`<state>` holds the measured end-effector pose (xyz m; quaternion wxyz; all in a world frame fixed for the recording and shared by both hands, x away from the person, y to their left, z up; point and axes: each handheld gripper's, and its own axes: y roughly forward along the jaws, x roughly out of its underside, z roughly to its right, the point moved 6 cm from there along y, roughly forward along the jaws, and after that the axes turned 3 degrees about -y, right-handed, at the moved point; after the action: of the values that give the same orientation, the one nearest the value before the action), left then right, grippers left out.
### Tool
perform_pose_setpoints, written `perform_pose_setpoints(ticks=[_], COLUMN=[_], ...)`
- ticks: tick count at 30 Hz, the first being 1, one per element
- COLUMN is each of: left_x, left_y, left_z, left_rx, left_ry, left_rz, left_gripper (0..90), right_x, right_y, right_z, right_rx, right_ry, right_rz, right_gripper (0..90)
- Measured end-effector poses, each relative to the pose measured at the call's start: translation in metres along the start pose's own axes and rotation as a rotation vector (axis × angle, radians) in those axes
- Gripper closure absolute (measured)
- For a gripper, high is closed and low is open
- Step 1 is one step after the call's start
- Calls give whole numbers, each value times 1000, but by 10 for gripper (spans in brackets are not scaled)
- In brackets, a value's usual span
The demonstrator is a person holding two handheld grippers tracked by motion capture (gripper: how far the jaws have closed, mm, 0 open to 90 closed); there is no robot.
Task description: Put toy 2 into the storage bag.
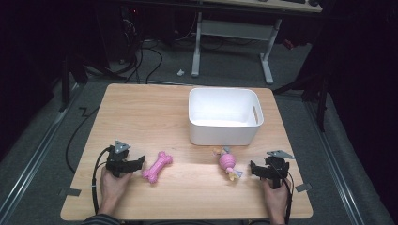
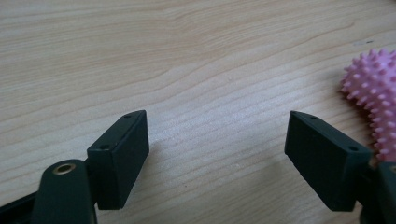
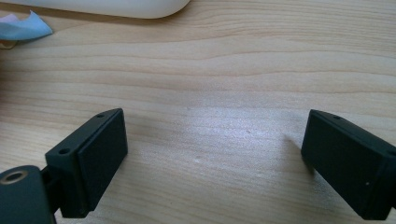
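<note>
We take the white plastic bin [image 1: 224,116] as our landmark; it stands on the light wooden table [image 1: 155,108], on the far half and a little to the right. Both toys lie on the near side of the bin, probably so that each hand has one toy within easy reach and a short way to the bin. The pink spiky rubber bone [image 1: 157,166] lies near and to the left of the bin, slanted on the wood. The pink round toy with pastel tassels [image 1: 228,162] lies just in front of the bin's near wall, not touching it.

Our left gripper [image 1: 139,162] rests low on the table, further left of the bin than the bone, with its jaws pointing at the bone. In the left gripper view its jaws stand wide apart with bare wood between them, and the bone [image 2: 373,100] is beside the right jaw, not between them. Our right gripper [image 1: 252,169] is to the right of the round toy, jaws also spread wide and empty, touching nothing.
</note>
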<state>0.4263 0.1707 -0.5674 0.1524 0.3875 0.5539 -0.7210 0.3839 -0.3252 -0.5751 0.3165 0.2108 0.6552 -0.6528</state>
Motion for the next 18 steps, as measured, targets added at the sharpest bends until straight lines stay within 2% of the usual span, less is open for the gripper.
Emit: perform_pose_setpoints(ticks=[12,18], left_x=[-16,-19], left_y=[-17,-22], left_z=[8,14], left_rx=[37,58], left_ry=[16,27], left_rz=[41,34], left_gripper=[258,262], right_x=[0,0], right_y=[0,0], right_z=[0,0], right_rx=[-1,-2], right_ry=[-2,-2], right_rz=[4,4], right_gripper=[71,72])
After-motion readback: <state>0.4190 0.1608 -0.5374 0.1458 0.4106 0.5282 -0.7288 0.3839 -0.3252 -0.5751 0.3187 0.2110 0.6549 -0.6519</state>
